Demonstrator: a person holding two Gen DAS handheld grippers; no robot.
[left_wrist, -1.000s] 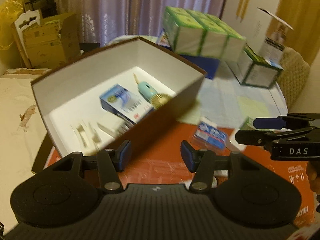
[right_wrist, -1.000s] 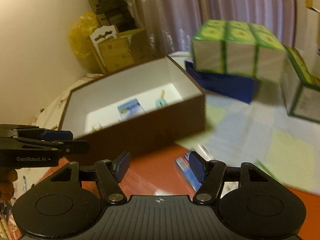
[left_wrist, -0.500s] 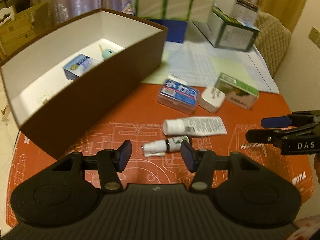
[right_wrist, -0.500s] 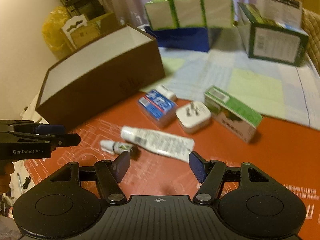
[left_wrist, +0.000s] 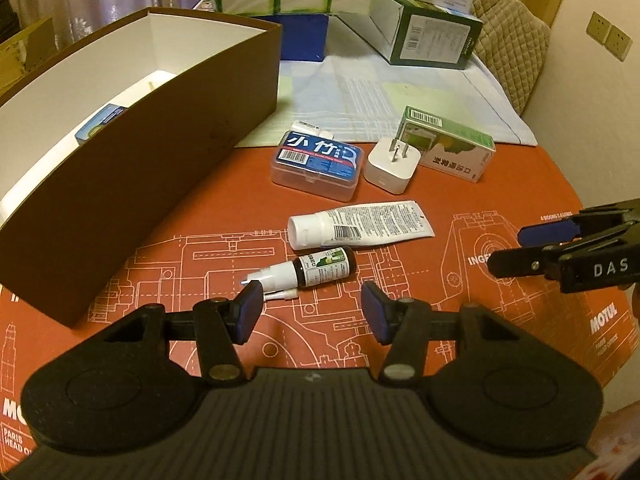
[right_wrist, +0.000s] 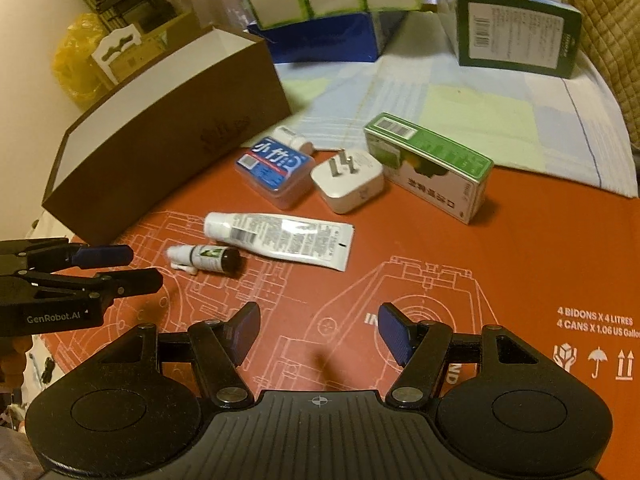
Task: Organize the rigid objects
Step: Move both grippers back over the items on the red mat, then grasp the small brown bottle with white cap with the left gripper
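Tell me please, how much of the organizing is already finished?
Partly done: a blue carton lies inside the brown box. Nothing is in hand; the left gripper and right gripper are open. Left on the mat: spray bottle, tube, plastic case, charger, green carton.

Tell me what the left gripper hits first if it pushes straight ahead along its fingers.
Most likely the small dark spray bottle, lying on its side just ahead of the open left gripper; the white tube lies right behind it. Depth is uncertain.
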